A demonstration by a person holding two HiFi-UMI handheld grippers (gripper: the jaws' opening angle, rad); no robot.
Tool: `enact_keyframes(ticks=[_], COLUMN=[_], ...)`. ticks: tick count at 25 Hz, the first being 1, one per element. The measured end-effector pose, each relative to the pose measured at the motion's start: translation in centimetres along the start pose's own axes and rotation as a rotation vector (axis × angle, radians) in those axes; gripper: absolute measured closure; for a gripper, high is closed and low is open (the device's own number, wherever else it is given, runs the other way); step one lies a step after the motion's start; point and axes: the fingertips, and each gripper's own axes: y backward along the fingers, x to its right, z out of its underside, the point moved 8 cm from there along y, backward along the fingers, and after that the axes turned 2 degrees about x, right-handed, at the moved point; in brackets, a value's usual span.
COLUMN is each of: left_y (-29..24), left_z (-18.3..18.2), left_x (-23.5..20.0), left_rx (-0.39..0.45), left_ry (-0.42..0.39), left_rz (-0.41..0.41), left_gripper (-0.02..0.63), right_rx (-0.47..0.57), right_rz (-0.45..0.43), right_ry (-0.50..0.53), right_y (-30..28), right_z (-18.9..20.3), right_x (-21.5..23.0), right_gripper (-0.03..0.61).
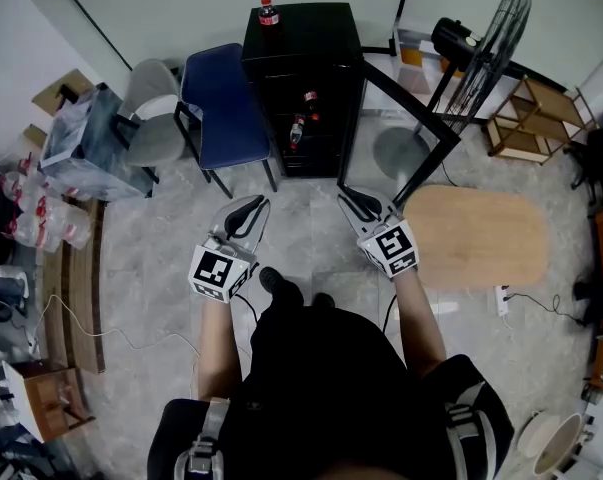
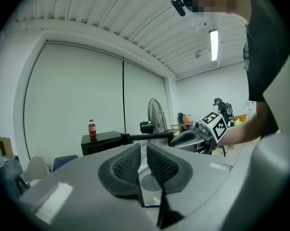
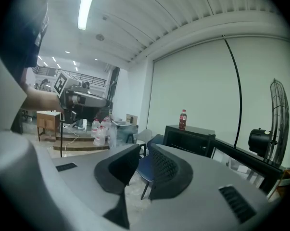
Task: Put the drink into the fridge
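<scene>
2 ribbed-pad tongs slightly apart, empty: left gripper [image 1: 253, 206] & right gripper [image 1: 353, 201]; plastic cola bottle [image 1: 268, 12] atop boxy blk fridge [image 1: 316, 43].

Cola bottle [image 1: 268, 13] upright atop black fridge [image 1: 311, 33]; door [image 1: 406, 98] swung open.

No legible txt or labels.

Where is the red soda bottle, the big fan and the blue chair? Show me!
soda bottle [image 1: 268, 14], head view, on the middle of its body.
fan [image 1: 493, 51], head view, on its round wire cage.
blue chair [image 1: 226, 113], head view, on its blue cushion.
</scene>
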Motion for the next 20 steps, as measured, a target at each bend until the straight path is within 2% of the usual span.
enact_keyframes(ticks=[4,7,10,14,20], left_y=[-0.02,-0.28,-0.25,-0.20,0.12], left_z=[-0.03,0.13,0.19,0.26,0.07], left_x=[-0.11,-0.18,-0.08,-0.17,-0.19], left_rx=[-0.004,-0.021,-0.024,-0.026,-0.023], left_ry=[0.000,-0.010,-0.021,-0.022,-0.030], left_rz=[-0.011,-0.019,-0.012,0.001,-0.005], left_gripper=[0.516,0.467,0.424,0.403,0.393], right_rx=[0.001,-0.003,0.002,0.008,0.003], right_rz=[-0.011,-0.022,-0.022,-0.023,-0.029], right_ry=[0.000,0.000,0.003,0.005,0.008], right_y=[-0.13,-0.31,-0.27,-0.36,-0.34], right_z=[-0.11,0.08,0.05,0.04,0.05], right_x=[-0.03,0.06,-0.17,-0.42,-0.58], right_gripper=[0.436,0.323,0.256,0.232,0.229])
